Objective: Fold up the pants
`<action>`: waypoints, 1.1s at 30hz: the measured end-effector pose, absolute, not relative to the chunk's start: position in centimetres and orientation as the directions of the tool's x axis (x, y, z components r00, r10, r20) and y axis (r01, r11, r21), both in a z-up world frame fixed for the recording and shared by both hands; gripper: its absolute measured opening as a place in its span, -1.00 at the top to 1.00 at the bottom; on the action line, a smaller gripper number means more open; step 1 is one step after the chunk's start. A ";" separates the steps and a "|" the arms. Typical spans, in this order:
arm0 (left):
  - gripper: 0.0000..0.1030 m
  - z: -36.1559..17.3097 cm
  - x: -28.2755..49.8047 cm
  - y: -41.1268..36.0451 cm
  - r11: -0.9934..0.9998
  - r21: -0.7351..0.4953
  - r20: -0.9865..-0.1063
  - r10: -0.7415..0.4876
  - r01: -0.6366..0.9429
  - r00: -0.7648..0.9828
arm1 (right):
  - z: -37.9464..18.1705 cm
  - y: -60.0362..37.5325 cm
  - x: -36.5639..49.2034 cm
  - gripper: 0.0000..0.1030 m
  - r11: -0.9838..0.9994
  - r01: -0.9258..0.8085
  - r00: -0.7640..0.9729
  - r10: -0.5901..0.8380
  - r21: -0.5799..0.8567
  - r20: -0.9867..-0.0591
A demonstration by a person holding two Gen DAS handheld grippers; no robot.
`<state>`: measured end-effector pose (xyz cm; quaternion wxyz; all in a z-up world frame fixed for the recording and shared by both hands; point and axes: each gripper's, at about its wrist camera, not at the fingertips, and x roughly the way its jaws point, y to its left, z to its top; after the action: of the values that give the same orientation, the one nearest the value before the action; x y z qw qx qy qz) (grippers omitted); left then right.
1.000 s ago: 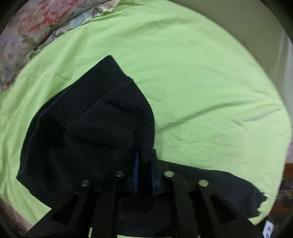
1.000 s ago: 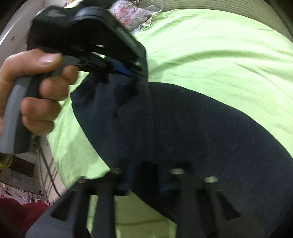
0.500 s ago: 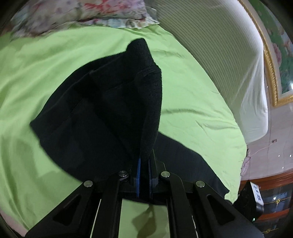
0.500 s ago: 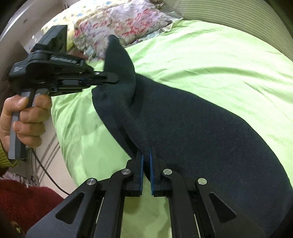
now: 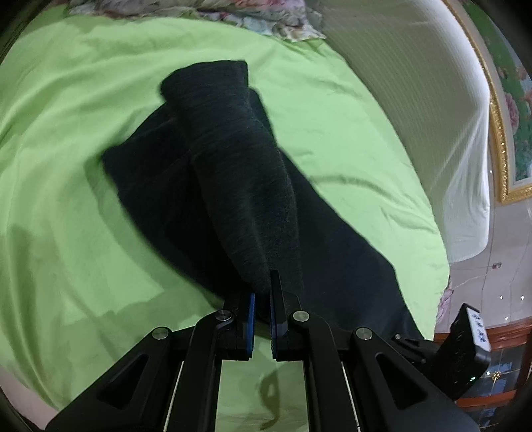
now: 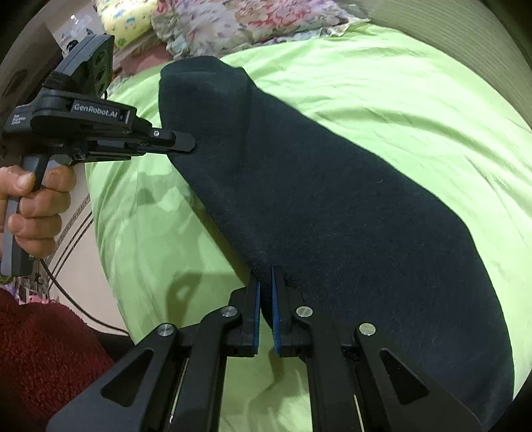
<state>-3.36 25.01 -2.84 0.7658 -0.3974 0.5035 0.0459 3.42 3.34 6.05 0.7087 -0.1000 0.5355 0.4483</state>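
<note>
Black pants [image 5: 239, 172] lie on a green bed sheet [image 5: 66, 199], partly lifted. My left gripper [image 5: 261, 292] is shut on an edge of the pants, which rise in a fold ahead of it. My right gripper [image 6: 265, 282] is shut on another edge of the pants [image 6: 332, 206]. In the right wrist view the left gripper [image 6: 179, 143] shows at the upper left, held by a hand and pinching the raised end of the pants. The cloth stretches between the two grippers above the sheet.
Floral pillows [image 6: 249, 20] lie at the head of the bed. A white padded headboard [image 5: 432, 116] runs along the right. The bed edge and a cable [image 6: 66, 232] are at the left. A dark red cloth [image 6: 40, 349] is at the lower left.
The two grippers have moved apart and up, each still holding the pants. The cloth is now stretched longer between them, and the left gripper sits farther from the right one.
</note>
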 end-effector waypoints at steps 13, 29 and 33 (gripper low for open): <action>0.08 -3.6 -5.8 28.7 0.657 -0.485 -0.859 -0.235 -0.577 0.454 | 7.3 2.1 3.5 0.14 0.578 -0.696 -0.009 0.587 0.427 -0.809; -0.23 -4.1 -4.4 32.5 0.623 -0.451 -0.877 -0.178 -0.639 0.446 | 5.0 -3.0 18.0 0.14 0.710 -0.428 0.102 0.652 0.559 -0.751; -0.23 -4.7 -4.2 32.5 0.620 -0.453 -0.877 -0.179 -0.641 0.446 | 2.7 -1.0 17.8 0.14 0.689 -0.482 -0.003 0.616 0.541 -0.787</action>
<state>-4.18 32.50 -4.66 0.7465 -0.4074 0.5028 0.1547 17.82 -0.97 2.75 0.7036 0.0567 0.5910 0.3905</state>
